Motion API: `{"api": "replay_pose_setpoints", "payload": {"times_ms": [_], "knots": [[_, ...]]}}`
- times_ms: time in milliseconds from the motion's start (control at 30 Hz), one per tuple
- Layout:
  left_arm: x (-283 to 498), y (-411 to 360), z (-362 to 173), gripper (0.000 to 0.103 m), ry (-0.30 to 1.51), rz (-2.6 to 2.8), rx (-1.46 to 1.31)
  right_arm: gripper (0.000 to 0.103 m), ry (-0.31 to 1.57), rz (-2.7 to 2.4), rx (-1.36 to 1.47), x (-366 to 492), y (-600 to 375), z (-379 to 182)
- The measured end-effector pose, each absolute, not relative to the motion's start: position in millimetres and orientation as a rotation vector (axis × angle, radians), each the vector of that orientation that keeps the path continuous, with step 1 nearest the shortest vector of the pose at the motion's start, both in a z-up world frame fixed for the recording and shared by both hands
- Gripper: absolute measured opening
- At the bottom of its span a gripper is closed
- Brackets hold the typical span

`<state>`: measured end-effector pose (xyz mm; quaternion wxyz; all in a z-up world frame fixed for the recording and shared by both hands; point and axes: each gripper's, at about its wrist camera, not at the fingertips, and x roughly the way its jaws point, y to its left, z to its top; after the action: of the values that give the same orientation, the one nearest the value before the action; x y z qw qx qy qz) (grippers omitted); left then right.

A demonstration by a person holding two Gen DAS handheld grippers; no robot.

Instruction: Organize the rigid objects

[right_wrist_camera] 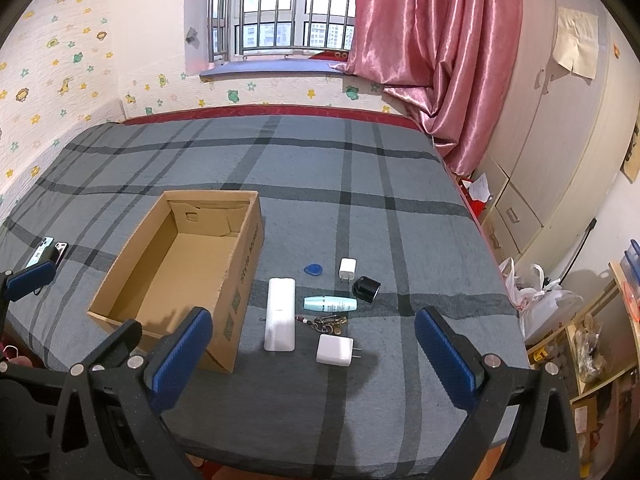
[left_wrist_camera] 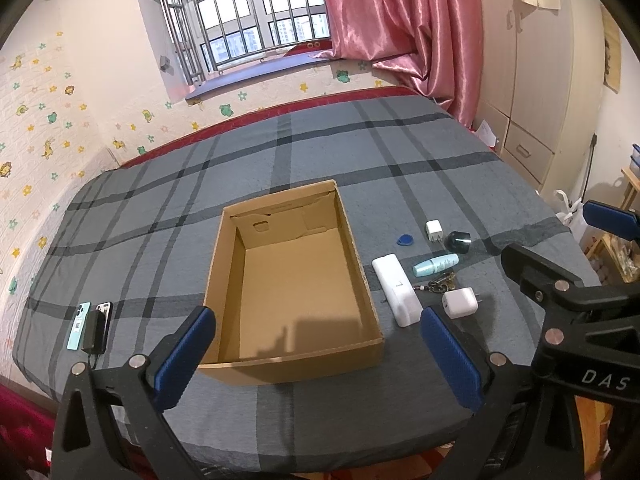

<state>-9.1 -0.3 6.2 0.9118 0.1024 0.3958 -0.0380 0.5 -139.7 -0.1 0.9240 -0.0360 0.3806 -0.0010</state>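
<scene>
Cardboard box (left_wrist_camera: 294, 364) on bed empty — white remote (right_wrist_camera: 280, 314) beside it — both hand-held grippers wide, holding nothing

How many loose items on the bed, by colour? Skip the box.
White: 3 – long remote-like case, small charger, large charger
Blue: 1 – key fob
Teal: 2 – bottle, phone
Black: 3 – round cap, dark phone, adapter
Brass: 1 – keyring
Total: 10

Bright window daylight, sharp, fisheye-warped edges
</scene>
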Motion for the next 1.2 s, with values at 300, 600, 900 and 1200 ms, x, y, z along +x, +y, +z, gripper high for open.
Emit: {"api": "replay_pose_setpoints", "payload": {"times_ms": [300,600,900,1200], "knots": [[-11.2,2.8,9.1,0.103,0.803,-0.078,0.216,0.103,0.775,-0.007,-0.079,-1.9,-137.1,3.9],[-12.6,5.8,10.4,0.103,0.801,-0.083,0.213,0.103,0.768,-0.013,-0.077,-3.6,-136.6,7.4],[-12.3,11.0,10.1,0.103,0.8,-0.089,0.218,0.103,0.763,-0.015,-0.077,-4.2,-133.9,8.9],[-10.4,11.6,8.3,0.103,0.802,-0.091,0.218,0.103,0.775,-0.014,-0.075,-1.1,-131.2,6.5]]}}
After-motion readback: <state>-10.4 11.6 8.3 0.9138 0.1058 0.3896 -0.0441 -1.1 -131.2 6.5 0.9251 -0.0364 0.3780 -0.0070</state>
